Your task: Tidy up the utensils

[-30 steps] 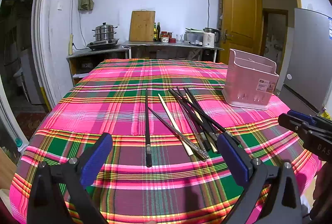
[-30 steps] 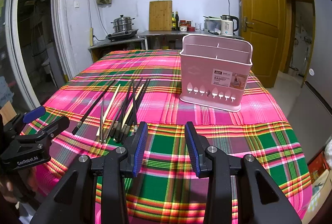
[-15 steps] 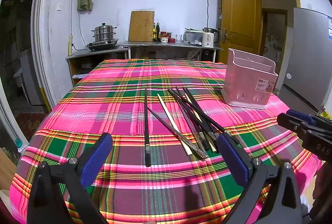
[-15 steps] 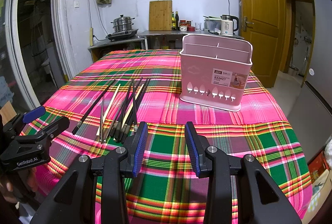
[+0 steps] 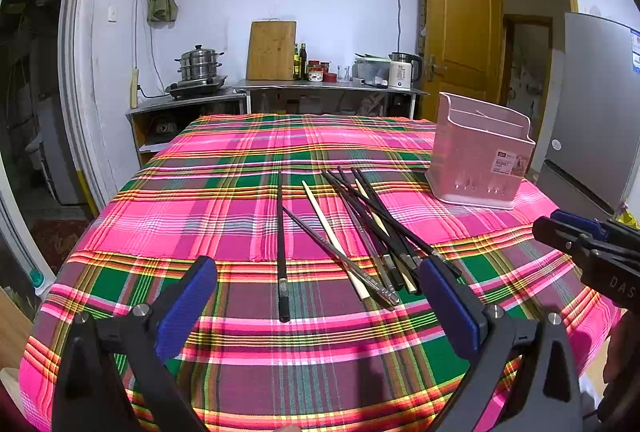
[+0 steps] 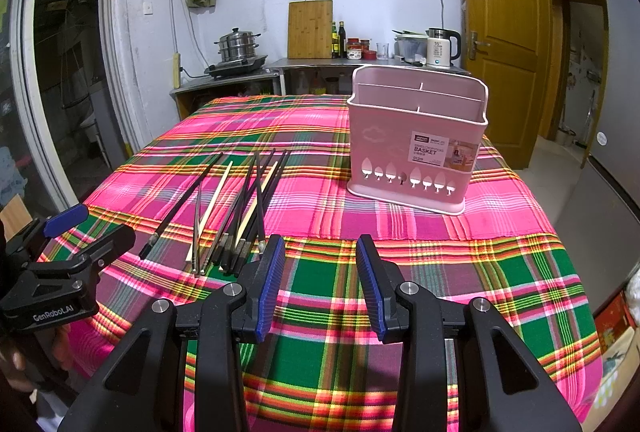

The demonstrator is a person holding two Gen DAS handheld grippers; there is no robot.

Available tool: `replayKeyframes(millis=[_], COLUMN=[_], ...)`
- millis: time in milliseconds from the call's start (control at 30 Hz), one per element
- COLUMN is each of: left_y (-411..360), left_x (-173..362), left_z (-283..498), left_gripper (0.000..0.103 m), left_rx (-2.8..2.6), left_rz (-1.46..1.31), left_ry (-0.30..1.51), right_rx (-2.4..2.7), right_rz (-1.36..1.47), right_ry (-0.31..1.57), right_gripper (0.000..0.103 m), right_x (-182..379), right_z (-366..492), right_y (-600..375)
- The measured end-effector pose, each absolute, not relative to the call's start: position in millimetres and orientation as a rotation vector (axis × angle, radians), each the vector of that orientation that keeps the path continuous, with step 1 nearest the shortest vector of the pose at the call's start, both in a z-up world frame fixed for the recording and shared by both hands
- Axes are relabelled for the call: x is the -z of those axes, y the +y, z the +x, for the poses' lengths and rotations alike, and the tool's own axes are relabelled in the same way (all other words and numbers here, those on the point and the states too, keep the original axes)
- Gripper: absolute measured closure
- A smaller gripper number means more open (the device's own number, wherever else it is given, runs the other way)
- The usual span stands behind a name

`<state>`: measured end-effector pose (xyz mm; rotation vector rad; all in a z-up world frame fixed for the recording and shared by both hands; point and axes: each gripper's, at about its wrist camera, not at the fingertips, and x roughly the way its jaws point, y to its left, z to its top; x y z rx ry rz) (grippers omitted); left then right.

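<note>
Several chopsticks, black, pale wood and metal, lie loose on the plaid tablecloth; one black chopstick lies apart on the left. They also show in the right wrist view. A pink utensil basket with dividers stands upright and looks empty; it also shows in the left wrist view at the right. My left gripper is wide open and empty, just short of the chopsticks' near ends. My right gripper is open and empty, right of the chopsticks, short of the basket.
The round table's near edge lies under both grippers. Behind it a counter carries a steamer pot, a cutting board, bottles and a kettle. A wooden door stands open at the right, next to a grey fridge.
</note>
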<state>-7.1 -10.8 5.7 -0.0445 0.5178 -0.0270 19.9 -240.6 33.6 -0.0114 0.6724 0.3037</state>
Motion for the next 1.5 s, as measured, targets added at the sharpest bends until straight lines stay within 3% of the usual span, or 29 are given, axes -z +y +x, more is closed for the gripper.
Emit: replayKeyframes(millis=[700, 1267, 1367, 1500], left_y=[21.7, 45.2, 44.7, 42.9], left_x=[11.1, 41.3, 39.8, 39.2], left_z=[46.3, 125.1, 130.7, 141.1], left_gripper=[0.002, 0.036, 0.044, 0.054], left_rx=[0.010, -0.013, -0.002, 0.010], left_rz=[-0.095, -0.109, -0.097, -0.093], left_ry=[0.667, 0.909, 0.914, 0.922], right_rx=[-0.373, -0.520, -0.546, -0.570], right_rz=[-0.018, -0.127, -0.147, -0.165], right_ry=[0.708, 0.862, 0.899, 0.943], right_gripper=[0.065, 0.065, 0.076, 0.083], right_x=[-29.3, 0.1, 8.5, 18.3], right_z=[53.8, 140.7, 156.6, 173.3], right_y=[-218.4, -150.7, -139.7, -128.4])
